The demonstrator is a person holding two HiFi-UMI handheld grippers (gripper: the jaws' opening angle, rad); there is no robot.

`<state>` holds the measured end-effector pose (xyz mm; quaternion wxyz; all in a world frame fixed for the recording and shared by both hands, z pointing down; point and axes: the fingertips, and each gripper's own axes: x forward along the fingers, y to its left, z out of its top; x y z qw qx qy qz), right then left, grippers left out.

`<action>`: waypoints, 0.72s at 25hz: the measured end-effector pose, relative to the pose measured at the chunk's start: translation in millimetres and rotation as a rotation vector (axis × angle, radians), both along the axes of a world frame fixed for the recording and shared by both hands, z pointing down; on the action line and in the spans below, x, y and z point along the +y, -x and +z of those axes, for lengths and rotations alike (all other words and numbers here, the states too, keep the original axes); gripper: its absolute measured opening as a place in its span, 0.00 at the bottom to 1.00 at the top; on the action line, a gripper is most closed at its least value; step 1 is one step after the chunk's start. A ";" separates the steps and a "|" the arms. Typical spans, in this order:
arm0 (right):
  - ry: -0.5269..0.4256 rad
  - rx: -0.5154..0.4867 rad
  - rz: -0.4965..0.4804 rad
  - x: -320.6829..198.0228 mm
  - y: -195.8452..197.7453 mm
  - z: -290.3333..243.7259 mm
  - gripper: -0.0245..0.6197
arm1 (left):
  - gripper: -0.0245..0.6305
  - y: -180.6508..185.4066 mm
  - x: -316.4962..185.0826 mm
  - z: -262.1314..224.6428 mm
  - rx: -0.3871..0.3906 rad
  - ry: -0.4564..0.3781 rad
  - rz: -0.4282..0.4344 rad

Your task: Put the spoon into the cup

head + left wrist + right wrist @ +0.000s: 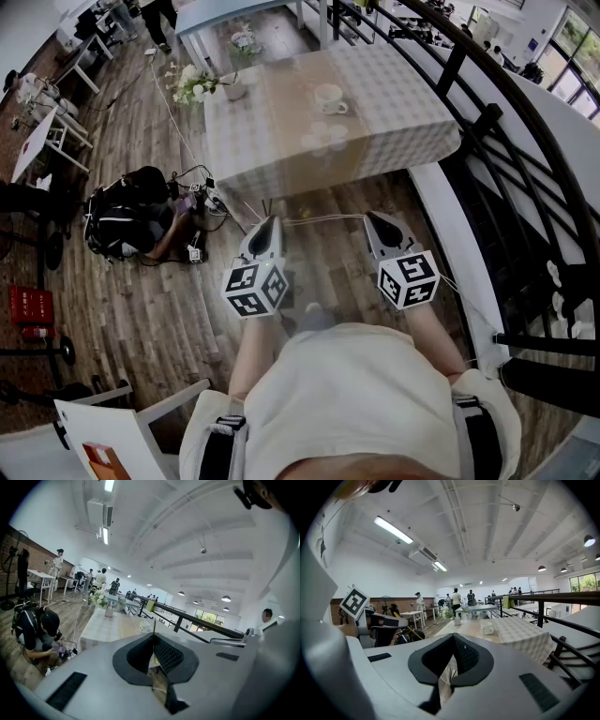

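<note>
Fingers point(169, 656) of the left gripper point(269, 221) and the right gripper point(372, 217) were pressed together, holding nothing. Both hung over the wooden floor point(141, 309), well short of the cup point(330, 97) on the checked-cloth counter point(412, 127). No spoon could be made out near the cup; a hasty reach risked tipping the cup or the flower vase point(234, 86) left of it. A black railing point(487, 122) ran right of the cup.
</note>
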<state>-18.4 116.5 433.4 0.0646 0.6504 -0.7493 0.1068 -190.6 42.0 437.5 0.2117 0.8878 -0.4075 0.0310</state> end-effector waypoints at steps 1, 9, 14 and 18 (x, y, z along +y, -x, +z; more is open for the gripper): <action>-0.004 0.000 0.002 11.1 1.3 0.3 0.04 | 0.04 2.2 11.8 0.8 0.003 0.003 -0.006; -0.020 -0.011 0.026 88.2 1.7 3.5 0.04 | 0.04 0.2 97.6 11.3 0.002 0.045 0.022; -0.045 0.002 0.016 111.9 1.4 0.6 0.04 | 0.04 -4.5 121.6 10.0 -0.002 0.027 0.030; -0.055 0.005 0.010 121.7 1.2 -3.2 0.04 | 0.04 -8.1 132.5 4.3 0.011 0.018 0.031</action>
